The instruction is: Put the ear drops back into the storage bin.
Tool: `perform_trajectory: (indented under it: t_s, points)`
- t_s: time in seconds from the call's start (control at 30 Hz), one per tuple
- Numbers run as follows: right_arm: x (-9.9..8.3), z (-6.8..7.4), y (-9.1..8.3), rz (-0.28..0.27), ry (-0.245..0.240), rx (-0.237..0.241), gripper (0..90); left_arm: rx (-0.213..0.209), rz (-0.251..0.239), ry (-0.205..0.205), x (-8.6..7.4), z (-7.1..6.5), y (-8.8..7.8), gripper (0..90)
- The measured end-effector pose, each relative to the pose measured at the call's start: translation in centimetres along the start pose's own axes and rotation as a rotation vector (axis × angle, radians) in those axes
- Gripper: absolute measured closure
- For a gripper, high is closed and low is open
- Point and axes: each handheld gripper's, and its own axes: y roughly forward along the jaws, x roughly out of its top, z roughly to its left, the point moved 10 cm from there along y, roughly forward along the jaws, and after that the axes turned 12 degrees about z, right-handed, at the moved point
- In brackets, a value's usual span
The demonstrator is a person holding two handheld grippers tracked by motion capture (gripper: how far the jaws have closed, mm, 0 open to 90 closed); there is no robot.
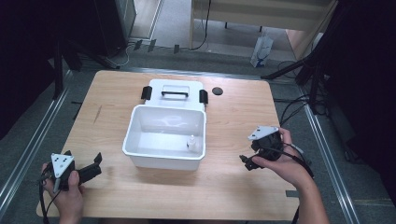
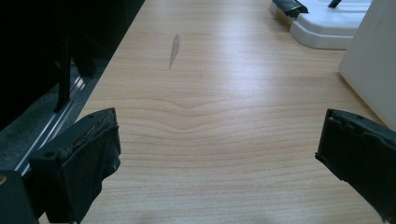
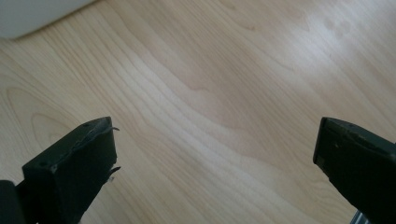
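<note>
Jaws of both my grippers, left (image 1: 95, 165) and right (image 1: 246, 161), spread wide (nothing between them), low over the table (image 1: 233, 186), flanking the box (image 1: 163, 161).

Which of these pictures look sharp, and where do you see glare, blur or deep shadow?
High view: soft; white box glares inside, room edges fall black. Left gripper view: table grain crisp mid-frame, near black fingers blurred, left margin dark. Right gripper view: wood evenly lit with a pale sheen top right, fingers soft.

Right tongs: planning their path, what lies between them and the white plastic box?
Only bare wooden table, seen in the high view, separates right tongs from white plastic box.
</note>
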Motion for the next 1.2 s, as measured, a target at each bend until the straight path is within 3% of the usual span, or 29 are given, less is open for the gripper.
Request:
perform_trajectory:
  t_s: [0.3, 0.57, 0.63, 0.9, 1.1, 1.2]
  points:
    - [-4.6, 0.1, 1.5, -0.039, 0.100, 0.001, 0.0, 0.004, -0.002, 0.007, 0.0, -0.1, 0.0, 0.2]
    - [-8.4, -0.8, 1.9, -0.146, 0.259, -0.019, 0.0, 0.014, -0.001, 0.016, 0.0, -0.1, 0.0, 0.2]
    - [-9.3, -0.8, 2.1, -0.169, 0.294, -0.003, 0.0, 0.014, -0.001, 0.017, 0.0, -0.1, 0.0, 0.2]
    - [-12.6, -0.3, 2.2, -0.233, 0.370, 0.014, 0.0, 0.021, 0.003, 0.025, 0.0, -0.2, 0.0, 0.2]
    - [-13.8, -0.1, 2.3, -0.285, 0.414, 0.006, 0.0, 0.025, 0.002, 0.032, 0.0, -0.2, 0.0, 0.2]
    - [-13.8, -0.1, 1.9, -0.337, 0.439, 0.009, 0.0, 0.026, 0.006, 0.033, -0.1, -0.2, 0.0, 0.2]
